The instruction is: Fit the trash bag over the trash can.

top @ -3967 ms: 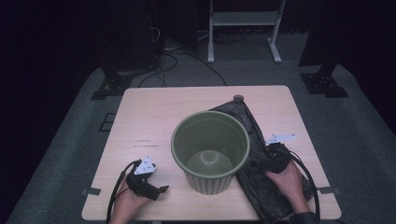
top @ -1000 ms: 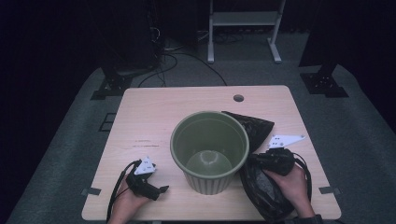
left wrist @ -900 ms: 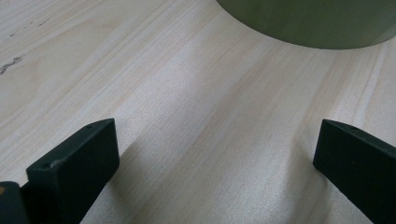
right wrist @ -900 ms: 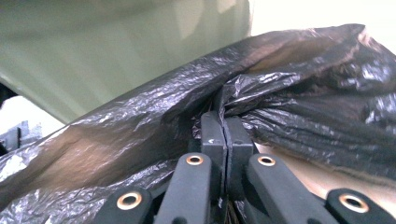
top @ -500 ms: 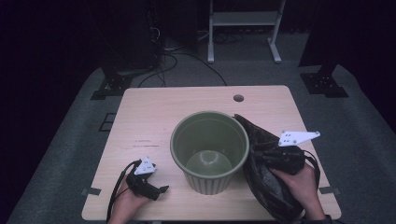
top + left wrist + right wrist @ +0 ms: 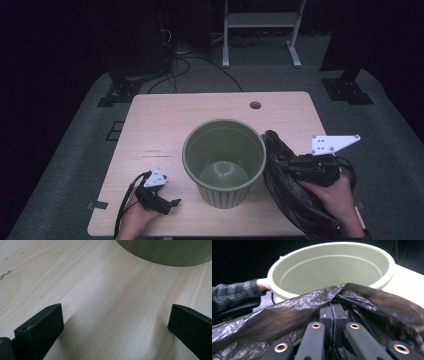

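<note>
Black plastic bag seemingly pinched in right tongs.

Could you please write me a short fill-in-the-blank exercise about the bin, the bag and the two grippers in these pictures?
1. The right gripper is shut on the black ____.
2. The left gripper rests on the table with its jaws ____.
3. The green bin stands upright and is ____ inside.
4. The bag hangs on the bin's ____ side in the high view.

Missing words: bag; open; empty; right
</note>
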